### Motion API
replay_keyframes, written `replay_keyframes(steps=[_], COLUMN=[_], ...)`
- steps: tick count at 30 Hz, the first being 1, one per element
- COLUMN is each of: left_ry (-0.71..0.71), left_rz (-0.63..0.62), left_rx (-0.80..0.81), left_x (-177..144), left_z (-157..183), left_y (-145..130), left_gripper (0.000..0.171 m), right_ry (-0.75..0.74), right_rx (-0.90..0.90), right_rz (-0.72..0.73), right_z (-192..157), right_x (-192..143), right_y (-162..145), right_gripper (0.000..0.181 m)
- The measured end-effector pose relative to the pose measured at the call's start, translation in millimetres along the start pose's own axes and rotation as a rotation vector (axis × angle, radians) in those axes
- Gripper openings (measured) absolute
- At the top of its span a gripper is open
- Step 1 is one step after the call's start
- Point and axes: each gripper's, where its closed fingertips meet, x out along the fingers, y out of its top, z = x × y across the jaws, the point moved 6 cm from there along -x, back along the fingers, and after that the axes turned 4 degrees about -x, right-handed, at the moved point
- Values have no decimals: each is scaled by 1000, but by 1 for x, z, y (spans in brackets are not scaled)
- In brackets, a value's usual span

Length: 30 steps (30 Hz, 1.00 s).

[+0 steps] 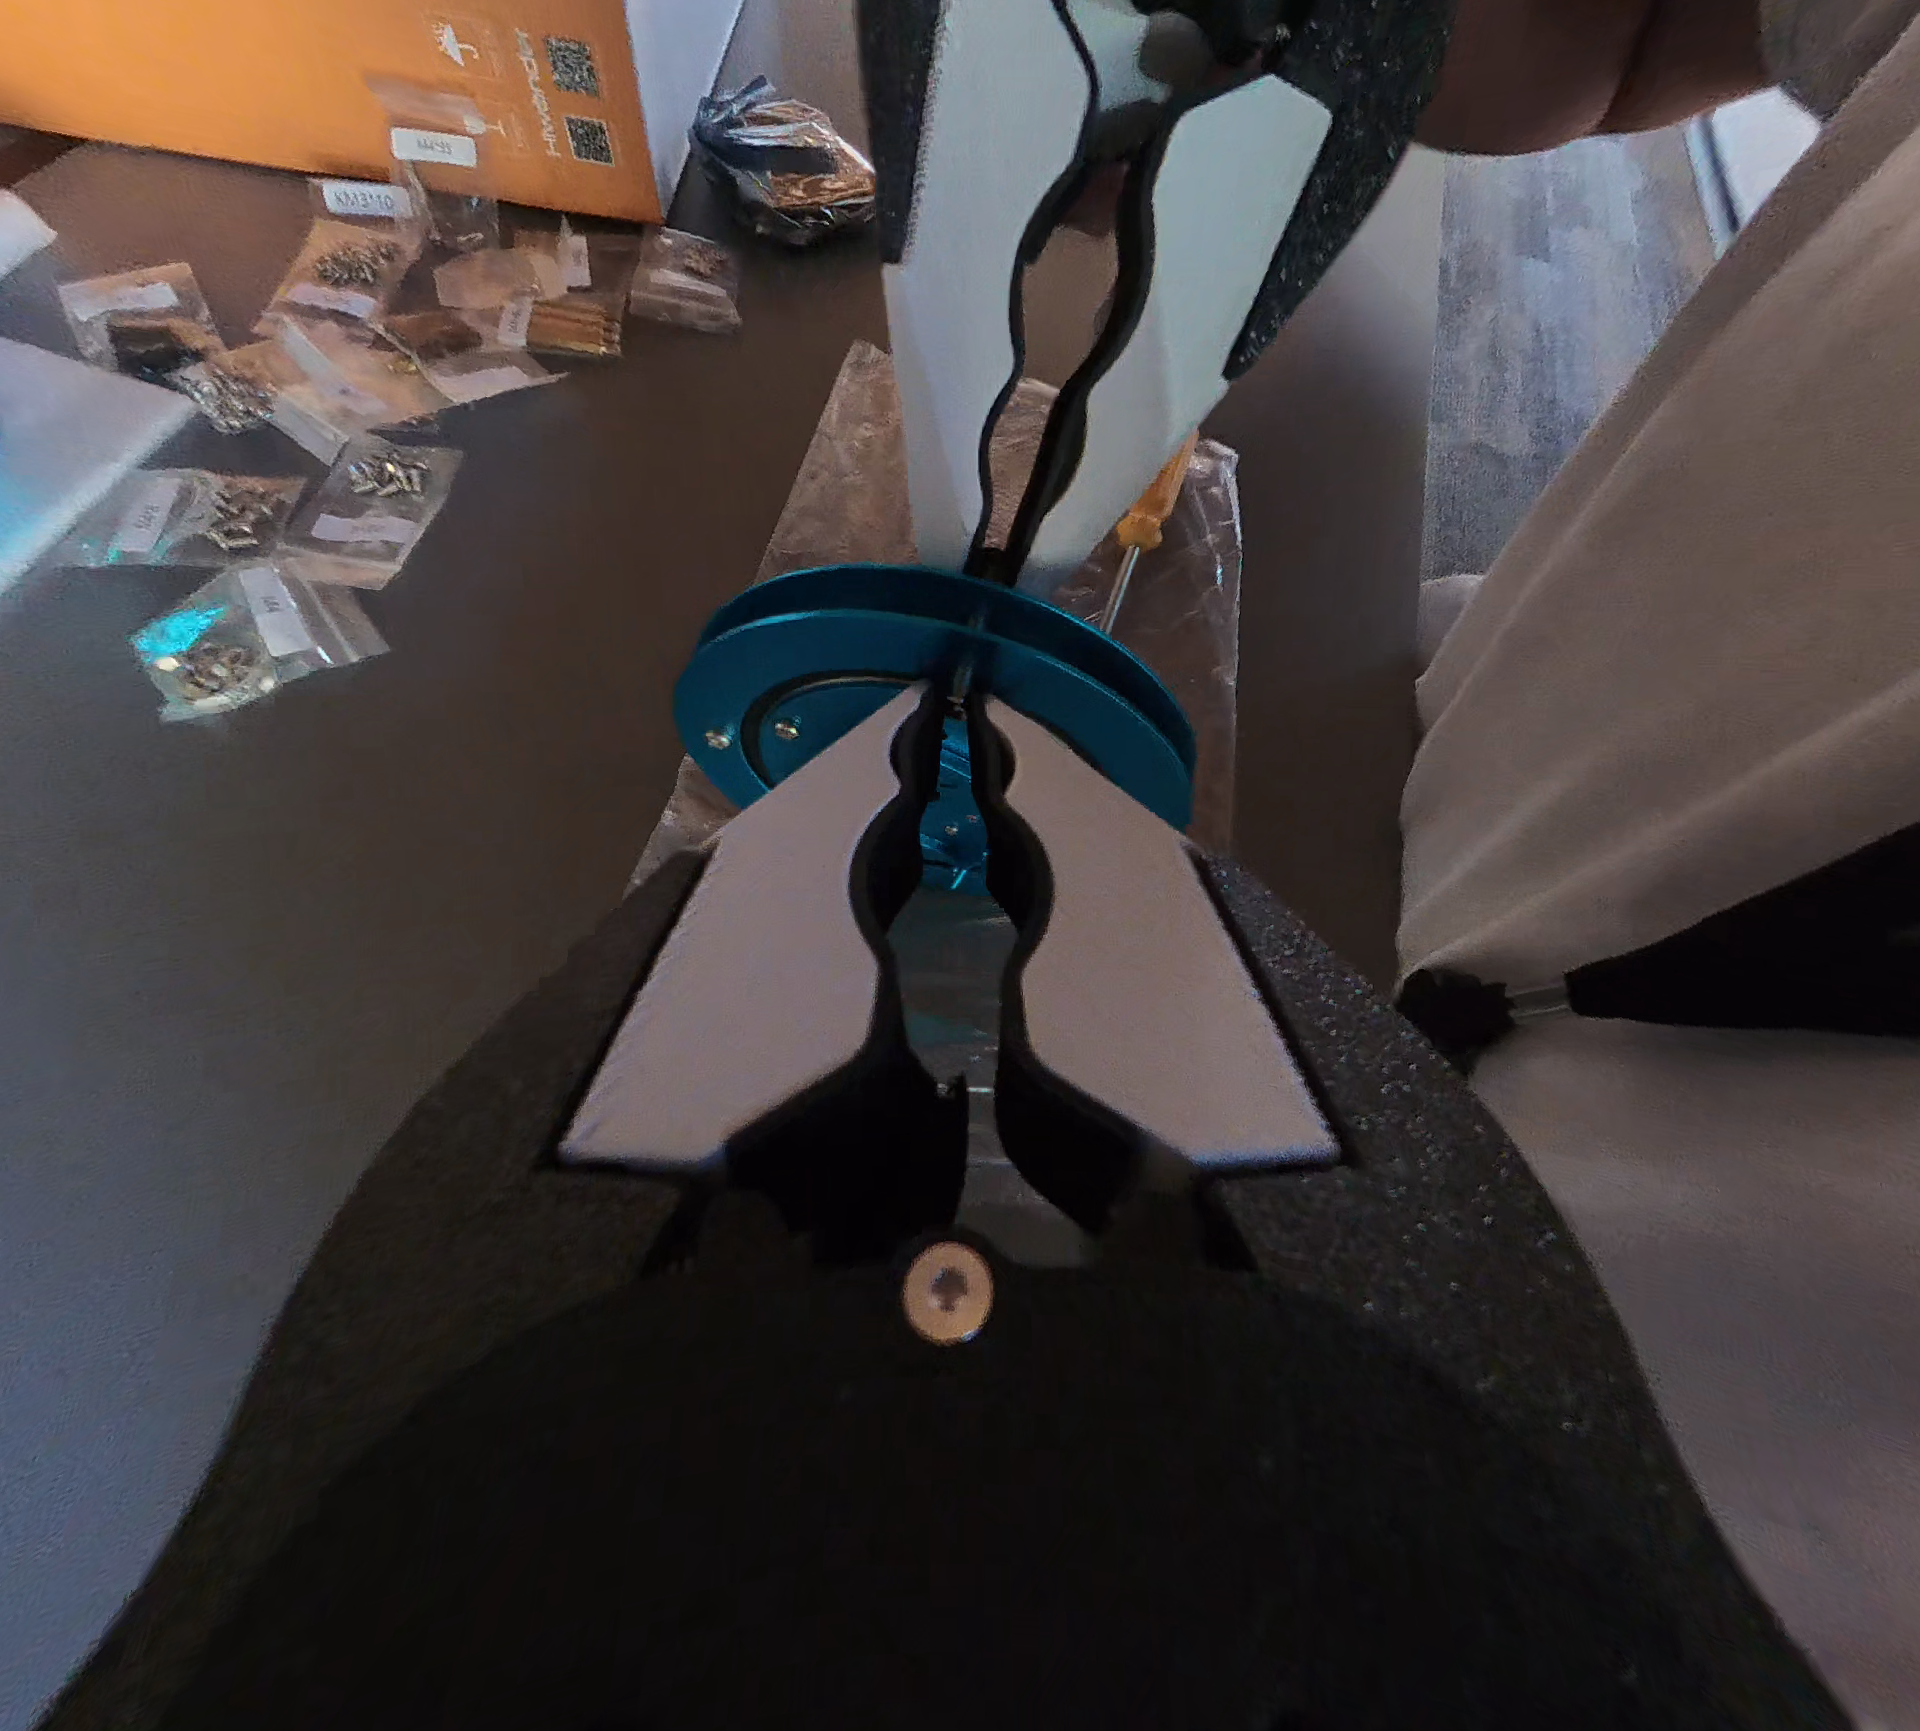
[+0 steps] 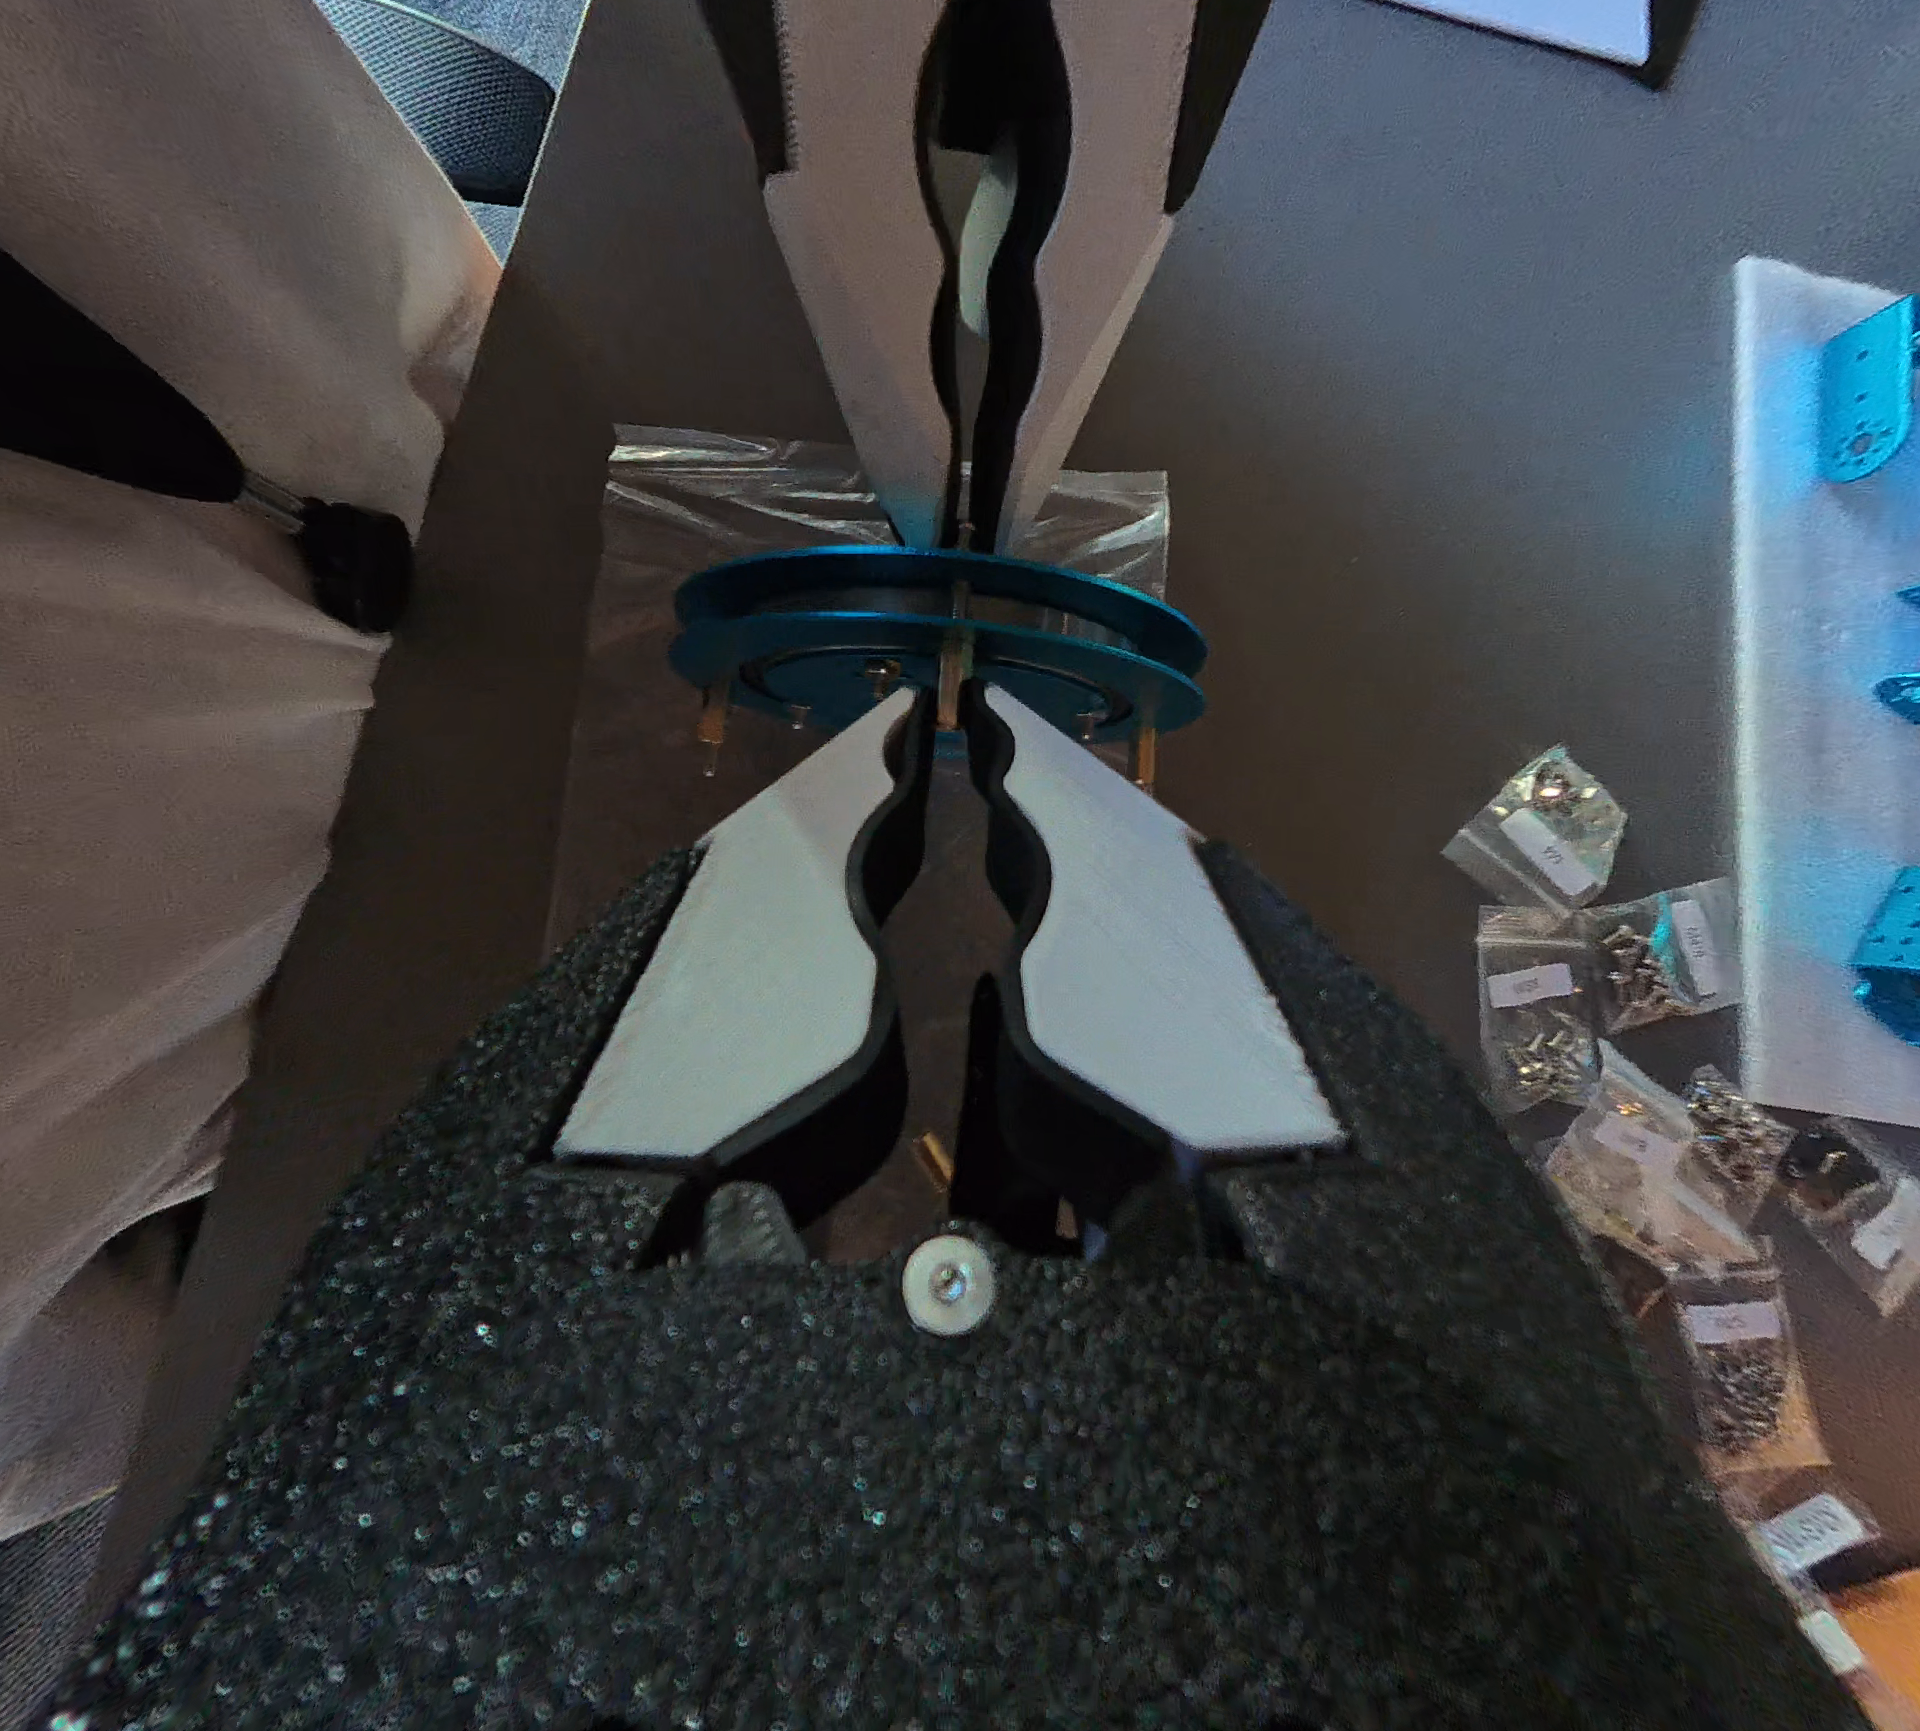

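Both grippers [image 1: 956, 694] [image 2: 951, 694] pinch the edge-on blue disc assembly [image 2: 935, 632].

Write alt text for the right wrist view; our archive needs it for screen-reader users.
Two tools meet over a dark table: the right tool and the left tool each pinch a blue double-disc assembly with brass standoffs, held above a clear plastic bag. Small bags of screws lie to the right.

We cannot tell what the left tongs [image 1: 951, 694] and right tongs [image 2: 951, 705] pinch; both tips vanish behind the blue discs [image 2: 935, 632]. Far left, the orange box [image 1: 312, 40] is cut off. Small bags [image 2: 1621, 1058] blur.
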Motion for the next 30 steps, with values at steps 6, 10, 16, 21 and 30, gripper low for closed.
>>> replay_keyframes(steps=[6,10,16,21,30], left_ry=[418,409,162,130,465], left_rz=[-31,-23,-19,-43,-50], left_rx=[856,820,282,314,973], left_x=[7,6,1,4,10], left_z=[21,20,4,10,25], left_y=[-6,-6,0,2,-5], left_gripper=[3,4,4,4,3], right_ry=[706,779,115,107,902], right_rx=[880,906,206,116,987], right_rz=[158,212,82,8,168], right_z=[13,11,10,5,8], right_x=[6,9,-5,-2,12], right_y=[-18,-20,-2,2,-19], right_gripper=[3,4,8,5,4])
